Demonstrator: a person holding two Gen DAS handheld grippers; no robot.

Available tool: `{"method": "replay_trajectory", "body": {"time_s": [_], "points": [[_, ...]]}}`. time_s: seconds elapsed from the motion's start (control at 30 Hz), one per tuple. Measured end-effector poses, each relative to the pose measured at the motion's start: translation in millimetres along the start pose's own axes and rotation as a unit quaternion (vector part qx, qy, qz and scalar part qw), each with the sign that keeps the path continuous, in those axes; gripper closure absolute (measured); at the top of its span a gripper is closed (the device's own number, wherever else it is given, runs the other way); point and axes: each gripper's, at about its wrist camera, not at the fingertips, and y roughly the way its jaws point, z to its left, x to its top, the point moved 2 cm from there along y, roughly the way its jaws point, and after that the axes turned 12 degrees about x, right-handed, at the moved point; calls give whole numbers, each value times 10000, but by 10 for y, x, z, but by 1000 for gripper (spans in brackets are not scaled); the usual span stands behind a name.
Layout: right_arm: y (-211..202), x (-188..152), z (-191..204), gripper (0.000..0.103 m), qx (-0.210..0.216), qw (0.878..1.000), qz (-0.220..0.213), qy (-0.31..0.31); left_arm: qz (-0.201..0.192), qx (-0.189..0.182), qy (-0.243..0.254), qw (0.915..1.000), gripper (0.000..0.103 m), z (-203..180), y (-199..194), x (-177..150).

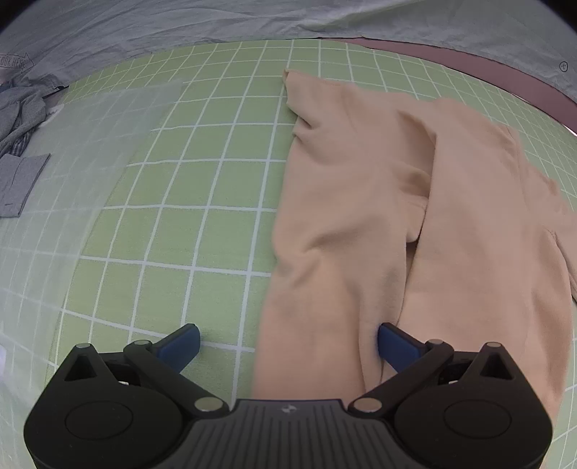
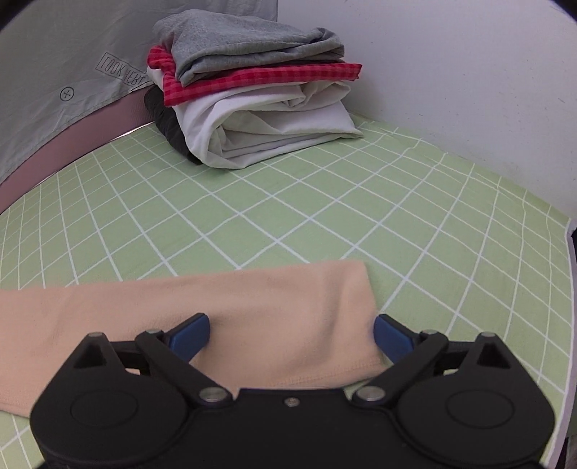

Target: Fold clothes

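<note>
A peach garment lies spread on the green checked sheet, with long folds running away from me. My left gripper is open, low over the garment's near left edge; its right finger rests on the cloth, its left finger over bare sheet. In the right wrist view the same peach garment lies across the front. My right gripper is open, its jaws straddling the garment's hemmed end, holding nothing.
A stack of folded clothes, grey, red checked, white and dark, sits at the back by the white wall. A grey sheet hangs behind. Crumpled grey clothes lie at far left.
</note>
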Motion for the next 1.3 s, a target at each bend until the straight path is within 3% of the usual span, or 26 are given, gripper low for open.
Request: {"method": "replay_trajectory", "body": {"time_s": [0.07, 0.17, 0.23, 0.3, 0.5, 0.63, 0.73, 0.83, 0.93, 1.07, 1.13, 1.17, 1.23, 1.3], "points": [[-17, -5, 2, 11, 24, 10000, -38, 29, 87, -93, -118, 9998, 0, 56, 36, 6], [-75, 5, 78, 46, 184, 9996, -78, -174, 35, -77, -95, 9999, 0, 66, 33, -17], [-88, 27, 139, 81, 339, 9990, -21, -289, 39, -97, -126, 9999, 0, 88, 37, -27], [-100, 39, 193, 91, 414, 9987, 22, -309, 72, -108, -139, 9998, 0, 115, 41, -32], [-267, 47, 440, 93, 926, 9955, -75, -185, -8, 14, -66, 10000, 0, 172, -21, -55], [-400, 9, 889, 93, 1485, 9876, -85, -505, -97, 12, -83, 9999, 0, 236, -71, -83], [-473, -65, 1346, 93, 2034, 9752, 24, -873, -69, -44, -163, 9998, 0, 302, -57, -102], [-586, -167, 1872, 93, 2720, 9537, 243, -1256, -37, -101, -201, 9997, 0, 349, -35, -129], [-739, -336, 2364, 93, 3405, 9245, 500, -1640, -10, -145, -178, 9997, 0, 366, -27, -170], [-861, -670, 2863, 90, 3915, 8873, 972, -2237, 28, -210, -190, 9996, 0, 402, -13, -197], [-886, -799, 2960, 68, 3892, 8810, 1121, -2446, 24, -214, -189, 9996, 0, 421, -9, -212], [-894, -816, 2947, 63, 3881, 8811, 1127, -2458, 24, -206, -186, 9996, 0, 426, -11, -218], [-905, -784, 2855, 46, 3818, 8881, 1084, -2318, 25, -181, -173, 9997, 0, 380, -8, -185], [-889, -720, 2723, 39, 3697, 8995, 1007, -2100, 9, -136, -125, 9998, 0, 352, -22, -161]]}}
